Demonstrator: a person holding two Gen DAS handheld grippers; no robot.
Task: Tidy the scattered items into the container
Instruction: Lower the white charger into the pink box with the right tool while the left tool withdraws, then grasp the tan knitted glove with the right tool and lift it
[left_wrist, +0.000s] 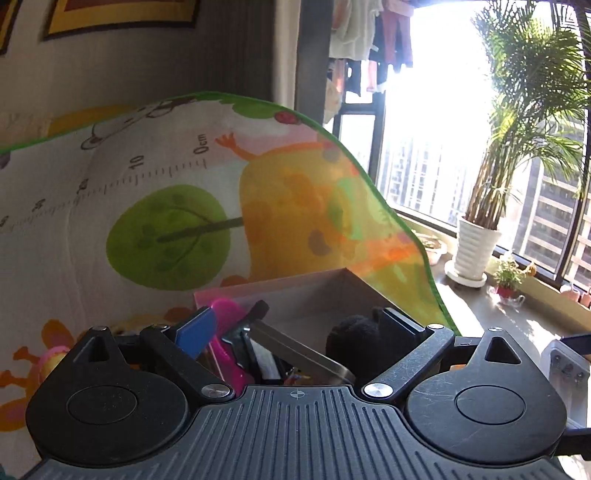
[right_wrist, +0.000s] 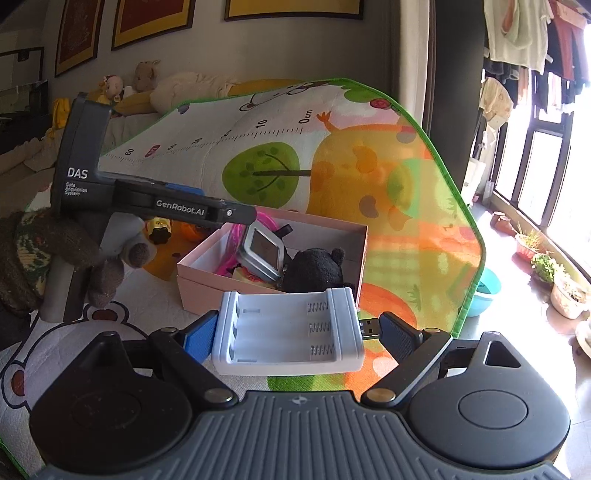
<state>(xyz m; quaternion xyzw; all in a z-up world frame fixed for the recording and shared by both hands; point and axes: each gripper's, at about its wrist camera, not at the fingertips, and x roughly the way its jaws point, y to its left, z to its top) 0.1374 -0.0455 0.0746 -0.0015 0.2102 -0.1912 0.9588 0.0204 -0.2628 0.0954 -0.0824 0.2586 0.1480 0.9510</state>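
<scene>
- Pink box (right_wrist: 273, 291) holds a metal tin (right_wrist: 262, 258), black plush (right_wrist: 314, 269) and pink toy (right_wrist: 229, 240).
- Right gripper (right_wrist: 295, 334): jaws clamped on white battery charger (right_wrist: 288, 332), box at 12 o'clock.
- Left gripper (left_wrist: 299, 328): jaws apart, empty, over the box.

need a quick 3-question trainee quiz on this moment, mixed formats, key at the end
1. True or false: the left gripper has nothing between its jaws.
2. What do the right gripper jaws hold? A) metal tin B) white battery charger C) potted plant
3. Short answer: which dark, soft item already lies in the pink box?

Key:
1. True. The jaws are spread wide above the box.
2. B
3. The black plush toy
</scene>
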